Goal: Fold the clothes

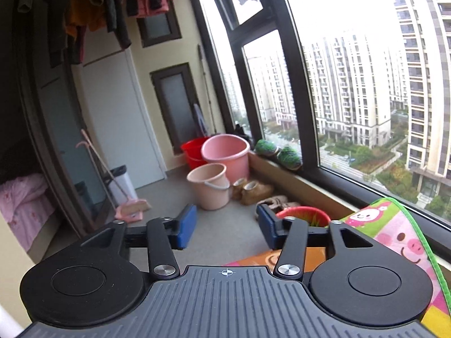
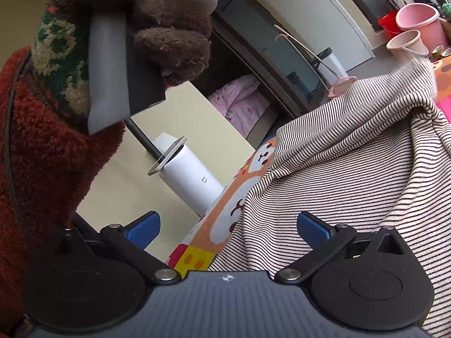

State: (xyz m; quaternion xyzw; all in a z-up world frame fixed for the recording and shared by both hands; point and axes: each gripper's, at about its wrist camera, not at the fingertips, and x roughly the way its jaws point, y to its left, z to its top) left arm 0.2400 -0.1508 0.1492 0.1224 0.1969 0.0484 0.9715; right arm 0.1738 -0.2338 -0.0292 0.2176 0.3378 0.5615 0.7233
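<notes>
A cream garment with thin dark stripes (image 2: 352, 155) lies rumpled on a colourful cartoon mat (image 2: 225, 211), filling the right half of the right wrist view. My right gripper (image 2: 228, 225) stands wide open just before the garment's near edge. Its right finger (image 2: 313, 228) is over the striped cloth and its left finger (image 2: 143, 226) is past the mat's edge; neither pad presses on cloth. My left gripper (image 1: 227, 225) is open with nothing between its blue pads, pointing out over the floor. A corner of the mat (image 1: 394, 233) shows at its right; the garment is not in this view.
A gloved hand (image 2: 169, 28) and a rust fleece sleeve (image 2: 42, 155) fill the upper left. A white cylinder (image 2: 191, 180) stands by the mat's edge. Pink buckets (image 1: 225, 155) (image 1: 208, 186), a red tub (image 1: 303, 215), shoes (image 1: 253, 188) and a broom (image 1: 132, 208) occupy the floor under a window sill (image 1: 310, 186).
</notes>
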